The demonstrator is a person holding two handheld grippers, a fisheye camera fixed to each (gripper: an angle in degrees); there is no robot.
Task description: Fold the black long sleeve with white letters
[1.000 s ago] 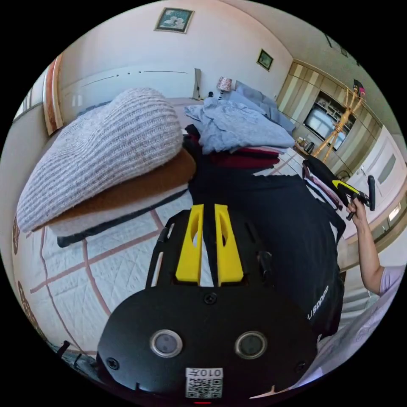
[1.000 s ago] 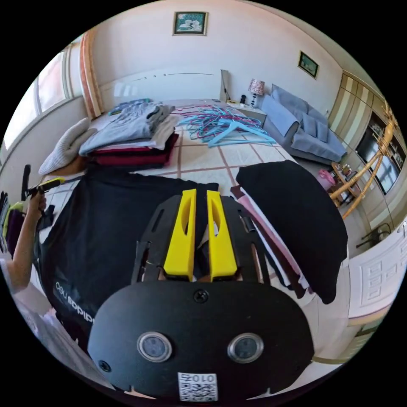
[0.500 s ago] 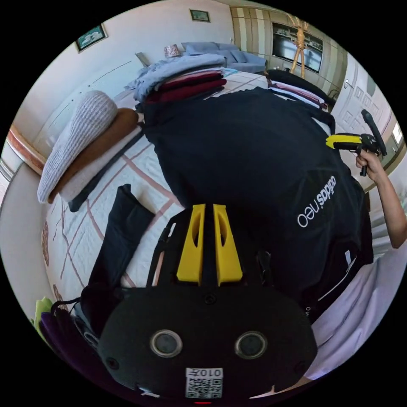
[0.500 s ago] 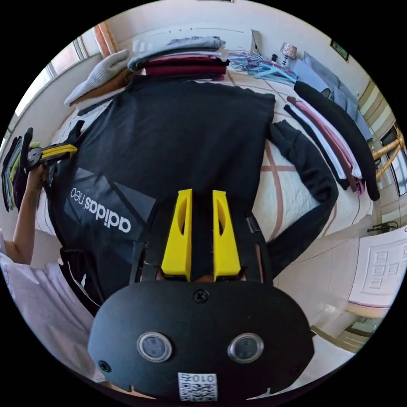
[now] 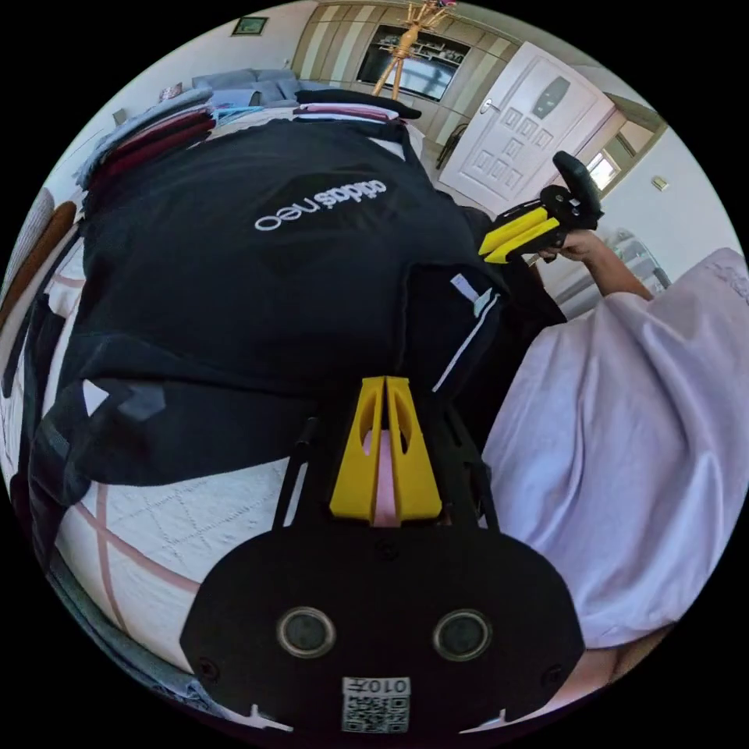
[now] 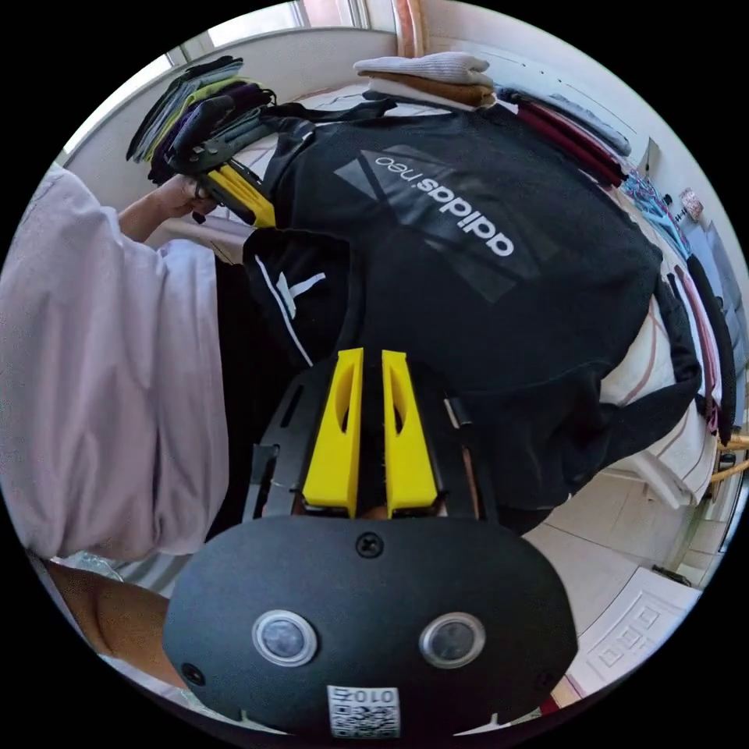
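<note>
The black long sleeve (image 5: 257, 289) lies spread on the bed, its white letters (image 5: 320, 207) facing up. My left gripper (image 5: 384, 382) is shut, its tips pinching the shirt's near edge by the collar. It also appears from the other side (image 6: 265, 214), held in a hand at the shoulder. My right gripper (image 6: 363, 355) is shut with black cloth of the shirt (image 6: 468, 312) between its jaws. In the left gripper view that gripper (image 5: 485, 251) meets the far shoulder. One sleeve (image 6: 663, 390) droops over the bed's edge.
The person's lilac top (image 5: 624, 437) is close behind both grippers. A quilted bedcover (image 5: 179, 515) lies under the shirt. Folded stacks (image 6: 425, 74) and dark red clothes (image 6: 569, 129) line the far side, with more clothes (image 6: 195, 101) at the left. A white door (image 5: 523, 133) and tiled floor (image 6: 624, 546) lie beyond.
Both grippers have drawn back toward the person's body, pulling the shirt's collar end with them. The shirt now lies flatter with the letters farther from the jaws. Both views have swung round.
</note>
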